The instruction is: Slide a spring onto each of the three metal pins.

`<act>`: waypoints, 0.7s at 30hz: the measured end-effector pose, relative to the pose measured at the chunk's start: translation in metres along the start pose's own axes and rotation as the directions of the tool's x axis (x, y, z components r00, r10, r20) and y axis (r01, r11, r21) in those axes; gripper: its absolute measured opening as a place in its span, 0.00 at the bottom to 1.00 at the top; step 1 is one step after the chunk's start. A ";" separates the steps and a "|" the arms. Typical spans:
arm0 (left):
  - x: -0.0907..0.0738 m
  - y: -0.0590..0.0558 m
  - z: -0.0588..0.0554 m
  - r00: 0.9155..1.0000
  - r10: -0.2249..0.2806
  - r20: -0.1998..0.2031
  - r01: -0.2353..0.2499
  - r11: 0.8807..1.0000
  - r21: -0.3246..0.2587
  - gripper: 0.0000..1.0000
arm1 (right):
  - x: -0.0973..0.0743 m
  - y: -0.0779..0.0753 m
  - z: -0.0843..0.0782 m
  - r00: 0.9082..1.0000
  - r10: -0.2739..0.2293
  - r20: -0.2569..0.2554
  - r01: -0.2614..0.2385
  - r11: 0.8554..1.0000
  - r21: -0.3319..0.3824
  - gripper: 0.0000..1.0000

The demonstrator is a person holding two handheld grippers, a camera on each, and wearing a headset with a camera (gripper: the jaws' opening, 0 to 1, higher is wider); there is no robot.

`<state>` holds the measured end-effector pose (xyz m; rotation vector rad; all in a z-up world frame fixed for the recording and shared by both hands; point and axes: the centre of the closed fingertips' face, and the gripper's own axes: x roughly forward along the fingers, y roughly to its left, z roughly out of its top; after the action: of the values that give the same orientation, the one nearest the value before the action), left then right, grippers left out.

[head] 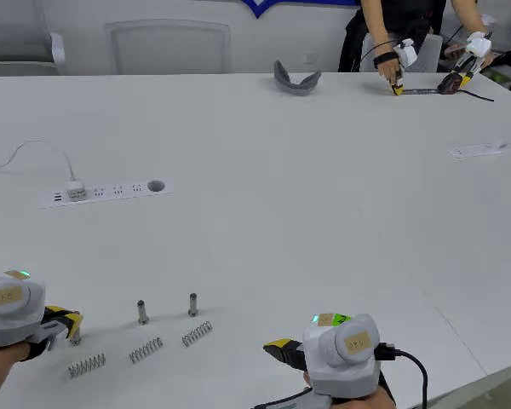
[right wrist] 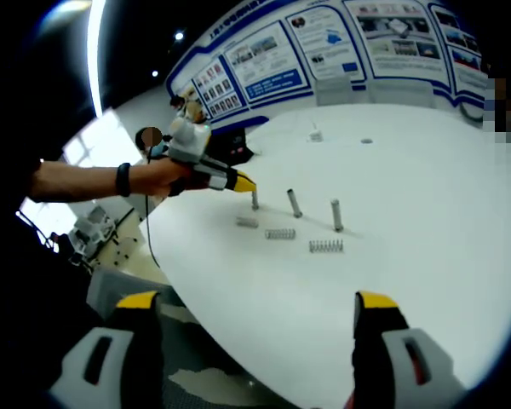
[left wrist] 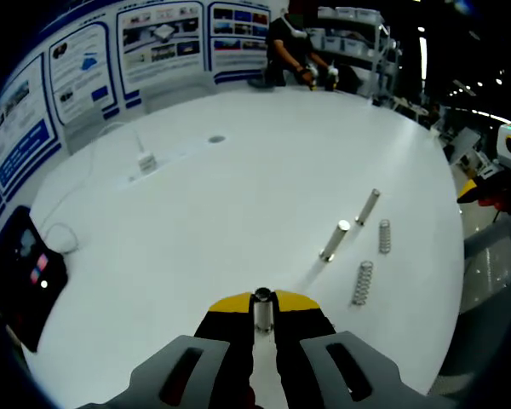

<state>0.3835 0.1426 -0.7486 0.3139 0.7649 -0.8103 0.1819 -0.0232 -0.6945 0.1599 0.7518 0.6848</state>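
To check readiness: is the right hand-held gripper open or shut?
Open: on the right hand-held gripper the jaws stand wide apart, nothing between them.

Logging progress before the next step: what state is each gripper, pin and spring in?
Left gripper: shut on first pin, upright.
Right gripper: open, empty.
Second pin: standing, bare.
Third pin: standing, bare.
Left spring: lying loose.
Middle spring: lying loose.
Right spring: lying loose.

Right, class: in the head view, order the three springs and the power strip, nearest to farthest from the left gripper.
1. Left spring, beside the left gripper.
2. Middle spring, row's centre.
3. Right spring, row's right end.
4. Power strip, far back.
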 end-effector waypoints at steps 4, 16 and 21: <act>0.000 -0.001 0.002 1.000 0.000 0.007 0.000 1.000 -0.010 0.07 | 0.001 0.001 0.000 1.000 0.002 -0.003 -0.002 1.000 -0.004 0.95; 0.004 -0.010 0.006 1.000 -0.013 0.012 0.013 1.000 -0.010 0.07 | -0.002 0.000 -0.003 1.000 -0.004 -0.004 0.004 1.000 0.003 0.95; 0.004 -0.014 0.006 1.000 -0.018 0.011 0.018 1.000 -0.006 0.07 | -0.001 0.000 -0.003 1.000 -0.004 -0.001 0.004 1.000 0.005 0.95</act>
<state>0.3779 0.1282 -0.7465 0.2974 0.7604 -0.8258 0.1797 -0.0243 -0.6961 0.1623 0.7548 0.6798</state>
